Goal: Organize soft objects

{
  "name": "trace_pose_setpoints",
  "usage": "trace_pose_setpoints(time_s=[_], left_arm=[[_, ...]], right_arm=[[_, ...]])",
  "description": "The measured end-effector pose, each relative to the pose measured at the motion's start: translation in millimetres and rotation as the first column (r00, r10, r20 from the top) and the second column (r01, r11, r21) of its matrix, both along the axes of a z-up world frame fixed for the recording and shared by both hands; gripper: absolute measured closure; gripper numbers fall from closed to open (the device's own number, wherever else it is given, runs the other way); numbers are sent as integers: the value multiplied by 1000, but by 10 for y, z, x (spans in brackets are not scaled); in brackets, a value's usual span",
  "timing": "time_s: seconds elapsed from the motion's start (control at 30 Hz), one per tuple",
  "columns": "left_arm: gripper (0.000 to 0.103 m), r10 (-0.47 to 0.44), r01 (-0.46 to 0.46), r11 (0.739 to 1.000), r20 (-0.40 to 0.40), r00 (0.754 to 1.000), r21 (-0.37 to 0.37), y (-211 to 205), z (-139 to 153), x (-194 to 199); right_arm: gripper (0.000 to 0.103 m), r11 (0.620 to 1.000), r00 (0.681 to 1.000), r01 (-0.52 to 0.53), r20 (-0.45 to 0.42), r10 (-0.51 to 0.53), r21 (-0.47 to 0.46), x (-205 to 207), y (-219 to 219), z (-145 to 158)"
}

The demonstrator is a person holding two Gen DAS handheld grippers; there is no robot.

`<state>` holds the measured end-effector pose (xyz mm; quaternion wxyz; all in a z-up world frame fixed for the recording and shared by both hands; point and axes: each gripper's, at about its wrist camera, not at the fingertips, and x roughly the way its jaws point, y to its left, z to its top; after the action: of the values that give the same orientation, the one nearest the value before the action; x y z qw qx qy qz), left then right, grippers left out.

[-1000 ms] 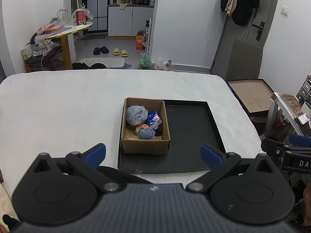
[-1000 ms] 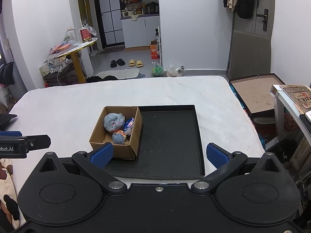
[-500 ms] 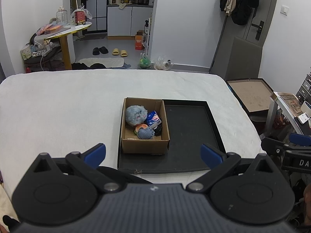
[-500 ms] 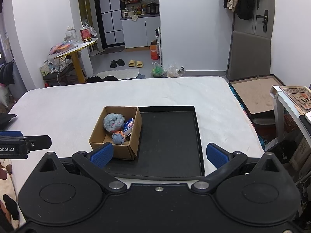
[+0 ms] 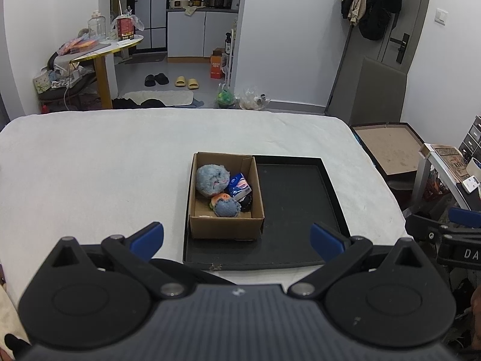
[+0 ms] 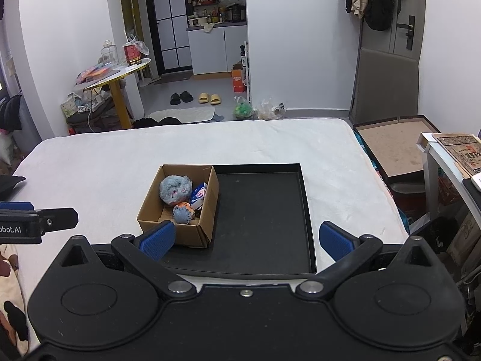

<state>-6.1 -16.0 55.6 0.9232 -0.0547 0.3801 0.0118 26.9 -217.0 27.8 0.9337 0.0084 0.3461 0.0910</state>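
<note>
Meanwhile both the left tongs (image 5: pixel 237 237) and right tongs (image 6: pixel 246 240) gape wide, empty, near the cardboard box (image 5: pixel 225 225) of soft toys.

"DA" on the right gripper (image 5: pixel 464 252), "obot.AI" on the left gripper (image 6: pixel 18 228)
</note>
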Motion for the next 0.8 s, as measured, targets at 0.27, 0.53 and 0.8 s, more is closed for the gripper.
trace_pose_setpoints(time_s=[0.27,0.53,0.8], left_arm=[[0,-6,6,1000,-2,1000,5,-2,-15,19],[0,-12,12,1000,-3,1000,6,-8,-28,44],[0,-13,13,1000,15,1000,7,-40,-44,34]], right_arm=[[0,1000,1000,8,-3,-8,-6,3,6,-19],[0,1000,1000,6,-5,-7,-6,6,1,-38],[0,1000,1000,11,-7,-11,-4,-5,7,-51]])
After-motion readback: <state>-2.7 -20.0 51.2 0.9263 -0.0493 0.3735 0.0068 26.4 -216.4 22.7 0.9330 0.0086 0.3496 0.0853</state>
